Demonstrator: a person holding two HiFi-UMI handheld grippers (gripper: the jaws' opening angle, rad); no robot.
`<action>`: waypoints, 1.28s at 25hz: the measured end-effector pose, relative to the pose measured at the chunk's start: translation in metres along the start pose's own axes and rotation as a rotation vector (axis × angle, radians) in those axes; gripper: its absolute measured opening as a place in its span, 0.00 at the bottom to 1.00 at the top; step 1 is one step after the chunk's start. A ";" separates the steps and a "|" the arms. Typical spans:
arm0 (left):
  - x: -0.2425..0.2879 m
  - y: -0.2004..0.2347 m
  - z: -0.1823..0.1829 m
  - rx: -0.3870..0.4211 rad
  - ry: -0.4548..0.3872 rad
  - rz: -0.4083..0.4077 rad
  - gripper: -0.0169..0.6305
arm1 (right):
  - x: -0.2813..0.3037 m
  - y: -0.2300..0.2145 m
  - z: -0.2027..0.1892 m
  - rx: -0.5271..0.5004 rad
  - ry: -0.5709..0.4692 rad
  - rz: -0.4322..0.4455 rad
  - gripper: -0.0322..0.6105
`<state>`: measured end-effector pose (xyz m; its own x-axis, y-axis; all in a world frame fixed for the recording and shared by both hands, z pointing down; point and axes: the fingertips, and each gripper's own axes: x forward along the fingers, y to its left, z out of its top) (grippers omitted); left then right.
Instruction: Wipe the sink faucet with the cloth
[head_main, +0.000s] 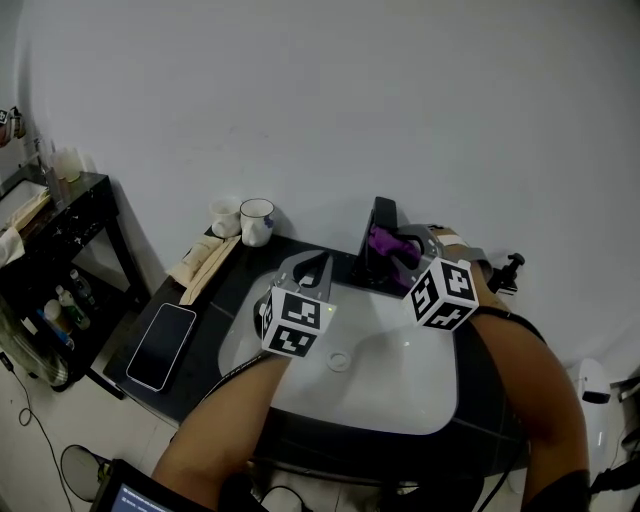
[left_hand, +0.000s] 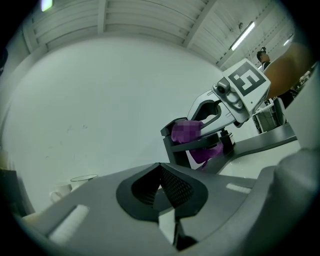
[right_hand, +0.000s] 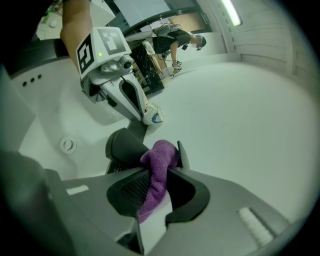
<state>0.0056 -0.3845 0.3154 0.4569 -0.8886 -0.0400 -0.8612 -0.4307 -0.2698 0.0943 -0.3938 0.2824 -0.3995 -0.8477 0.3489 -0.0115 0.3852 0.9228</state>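
dim, flat light – gripper views fisheye-warped, dark corners, near parts blurred.

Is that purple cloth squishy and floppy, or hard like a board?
Probably floppy: the purple cloth bunches up and droops between the right gripper's jaws. Likely light too, since one small pinch holds it up at the faucet.

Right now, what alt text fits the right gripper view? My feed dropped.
The right gripper clamps a purple fuzzy cloth against the black sink faucet. Beyond, the left gripper, jaws together and empty, hangs over the white sink basin with its round drain.
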 end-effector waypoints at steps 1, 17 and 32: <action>0.000 0.001 0.000 0.002 0.001 0.002 0.05 | -0.003 0.002 0.003 -0.006 -0.006 0.001 0.18; -0.004 0.008 -0.002 0.015 0.013 0.021 0.05 | -0.057 0.040 0.055 -0.093 -0.089 0.029 0.18; -0.014 0.017 -0.003 -0.008 0.017 0.051 0.05 | -0.062 0.101 0.043 -0.102 -0.079 0.096 0.18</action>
<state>-0.0160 -0.3796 0.3139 0.4083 -0.9121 -0.0372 -0.8852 -0.3857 -0.2601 0.0785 -0.2866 0.3474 -0.4652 -0.7758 0.4262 0.1218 0.4208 0.8989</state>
